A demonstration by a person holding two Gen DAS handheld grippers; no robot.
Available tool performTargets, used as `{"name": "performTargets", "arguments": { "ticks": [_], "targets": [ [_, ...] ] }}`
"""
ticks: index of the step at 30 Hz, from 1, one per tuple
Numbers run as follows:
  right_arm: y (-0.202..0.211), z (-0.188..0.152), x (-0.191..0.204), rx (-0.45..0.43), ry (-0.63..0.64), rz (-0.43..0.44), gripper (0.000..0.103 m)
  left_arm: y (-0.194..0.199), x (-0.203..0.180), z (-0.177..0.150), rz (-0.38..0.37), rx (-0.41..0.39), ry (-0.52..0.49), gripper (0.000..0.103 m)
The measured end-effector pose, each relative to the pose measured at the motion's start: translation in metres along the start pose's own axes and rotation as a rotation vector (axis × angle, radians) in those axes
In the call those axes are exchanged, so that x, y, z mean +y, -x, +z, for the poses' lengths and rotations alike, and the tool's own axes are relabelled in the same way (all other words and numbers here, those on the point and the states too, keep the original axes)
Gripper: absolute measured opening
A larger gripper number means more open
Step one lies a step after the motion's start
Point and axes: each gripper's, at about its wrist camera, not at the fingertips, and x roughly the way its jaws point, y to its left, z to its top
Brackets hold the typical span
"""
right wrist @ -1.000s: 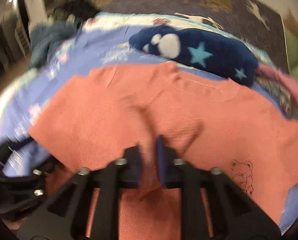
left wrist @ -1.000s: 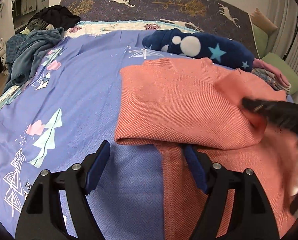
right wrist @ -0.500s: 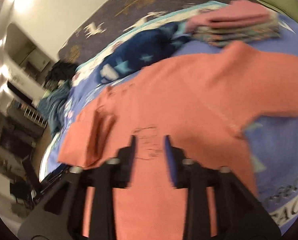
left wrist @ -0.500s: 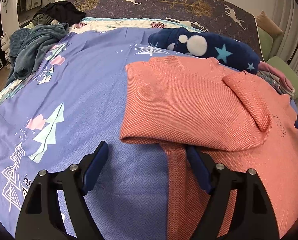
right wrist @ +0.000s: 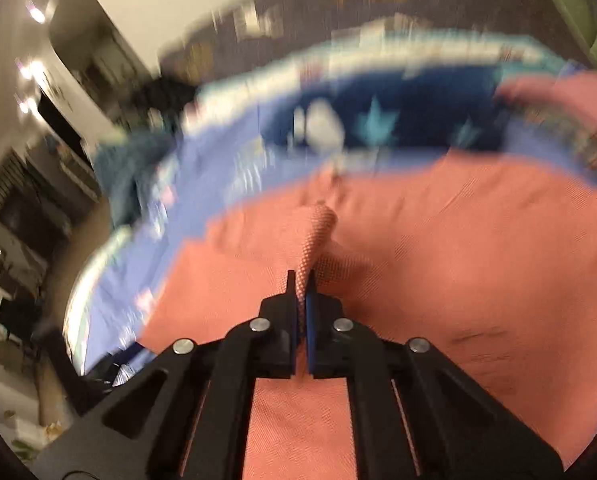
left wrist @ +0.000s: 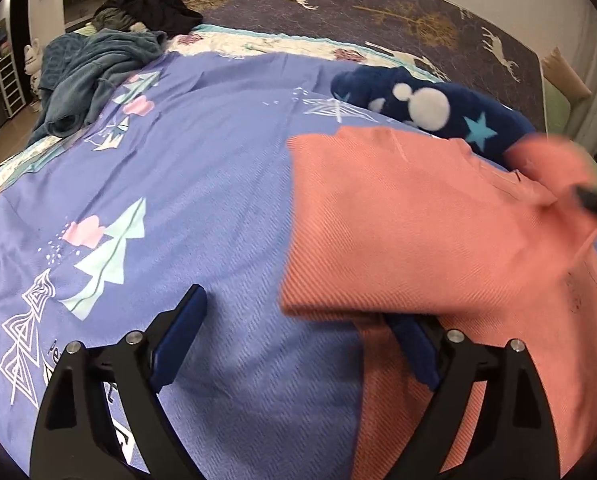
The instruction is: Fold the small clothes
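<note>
Salmon-pink knit top (left wrist: 418,232) centre-right on blue printed bedsheet (left wrist: 198,200), left side folded. Right gripper (right wrist: 301,280) clamped on sleeve fabric, jaws just closed; left gripper (left wrist: 298,344) wide, just opening, empty. Next: carry sleeve across, judged.

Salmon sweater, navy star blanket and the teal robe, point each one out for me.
salmon sweater (left wrist: 418,232), left wrist view, on the middle of its folded-over panel.
navy star blanket (left wrist: 438,112), left wrist view, just right of its white circle.
teal robe (left wrist: 94,68), left wrist view, on the crumpled heap's middle.
</note>
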Motion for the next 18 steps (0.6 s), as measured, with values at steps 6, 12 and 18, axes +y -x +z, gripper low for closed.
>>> {"name": "performTargets", "arguments": {
  "ticks": [6,12,18],
  "targets": [
    [0.088,-0.015,-0.086,-0.188,-0.108,-0.099,0.010,0.000,-0.006,-0.001,0.034,-0.008,-0.029,0.090],
    [0.074,-0.055,-0.169,-0.024,-0.318,-0.158,0.018,0.003,-0.009,-0.001,0.055,-0.023,-0.046,0.090],
    [0.084,-0.050,-0.172,-0.035,-0.331,-0.133,0.039,0.012,-0.009,-0.001,0.049,-0.055,-0.047,0.083]
  ]
}}
